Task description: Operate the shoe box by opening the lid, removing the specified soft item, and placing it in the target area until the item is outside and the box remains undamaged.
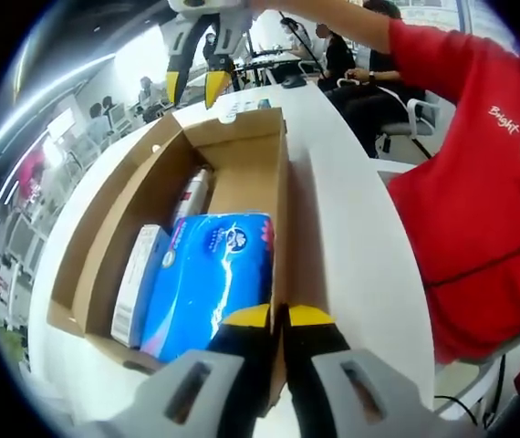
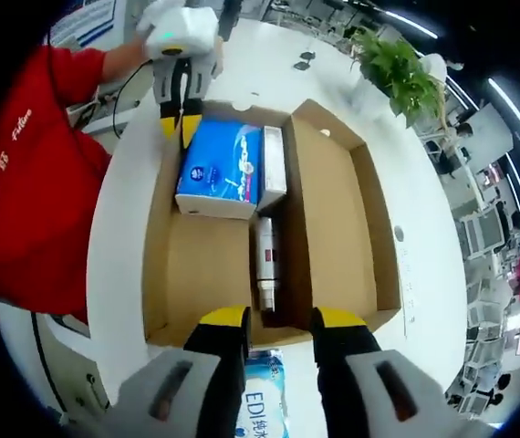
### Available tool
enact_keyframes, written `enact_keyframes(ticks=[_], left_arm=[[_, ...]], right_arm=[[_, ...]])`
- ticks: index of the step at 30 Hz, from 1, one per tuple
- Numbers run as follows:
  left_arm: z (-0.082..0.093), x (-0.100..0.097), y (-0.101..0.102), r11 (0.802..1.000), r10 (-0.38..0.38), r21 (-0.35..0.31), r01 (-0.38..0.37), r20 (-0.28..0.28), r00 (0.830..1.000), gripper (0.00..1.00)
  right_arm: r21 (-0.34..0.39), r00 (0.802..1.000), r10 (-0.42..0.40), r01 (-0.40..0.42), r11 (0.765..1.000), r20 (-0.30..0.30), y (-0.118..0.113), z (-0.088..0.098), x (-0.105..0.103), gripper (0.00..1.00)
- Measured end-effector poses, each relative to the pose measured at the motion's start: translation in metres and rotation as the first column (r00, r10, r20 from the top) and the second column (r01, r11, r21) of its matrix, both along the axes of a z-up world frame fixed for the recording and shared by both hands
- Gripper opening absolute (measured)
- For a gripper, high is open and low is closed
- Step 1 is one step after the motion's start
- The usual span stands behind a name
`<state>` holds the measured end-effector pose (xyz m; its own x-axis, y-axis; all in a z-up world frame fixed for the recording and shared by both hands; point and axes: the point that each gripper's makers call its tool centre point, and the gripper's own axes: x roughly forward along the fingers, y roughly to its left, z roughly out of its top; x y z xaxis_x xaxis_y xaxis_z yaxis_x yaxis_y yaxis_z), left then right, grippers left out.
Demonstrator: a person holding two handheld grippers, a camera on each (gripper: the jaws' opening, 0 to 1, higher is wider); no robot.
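I am looking down into the open shoe box (image 2: 242, 265), its lid (image 2: 338, 219) folded flat beside it, where the blue tissue pack (image 2: 221, 169) is lying at one end beside a white carton (image 2: 272, 166) and a spray can (image 2: 265, 255). My left gripper (image 1: 278, 315) is sitting with its jaws nearly together over the box wall right by the pack, gripping nothing that I can make out; my right gripper (image 2: 275, 319) is hovering with jaws apart at the opposite end. I am judging the pack light, soft and slick-wrapped, so I am favouring a pinch across its exposed edge. The round white table (image 2: 123, 210) is standing in a bright office with a potted plant (image 2: 397, 68).
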<state>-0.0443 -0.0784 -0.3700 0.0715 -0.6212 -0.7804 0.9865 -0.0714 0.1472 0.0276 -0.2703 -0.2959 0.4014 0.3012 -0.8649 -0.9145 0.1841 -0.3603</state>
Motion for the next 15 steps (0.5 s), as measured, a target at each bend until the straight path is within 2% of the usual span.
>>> enact_keyframes(ticks=[3, 6, 11, 15], left_arm=[[-0.001, 0.000, 0.001, 1.000, -0.003, -0.006, 0.003, 0.010, 1.000, 0.04], [0.000, -0.001, -0.001, 1.000, -0.004, -0.007, 0.004, 0.013, 1.000, 0.04], [0.000, 0.000, -0.002, 1.000, -0.004, -0.006, 0.004, 0.010, 1.000, 0.04], [0.000, 0.002, -0.001, 1.000, -0.005, -0.008, 0.005, 0.015, 1.000, 0.04]], right_arm=[[0.010, 0.999, -0.041, 0.041, 0.999, 0.009, 0.002, -0.009, 0.005, 0.26], [-0.034, 0.999, -0.050, 0.049, 0.998, -0.010, 0.001, -0.022, -0.001, 0.28], [-0.028, 0.999, -0.036, 0.036, 0.999, -0.012, 0.007, -0.031, 0.000, 0.34], [-0.044, 1.000, -0.013, 0.013, 0.999, -0.006, 0.014, -0.040, 0.001, 0.32]])
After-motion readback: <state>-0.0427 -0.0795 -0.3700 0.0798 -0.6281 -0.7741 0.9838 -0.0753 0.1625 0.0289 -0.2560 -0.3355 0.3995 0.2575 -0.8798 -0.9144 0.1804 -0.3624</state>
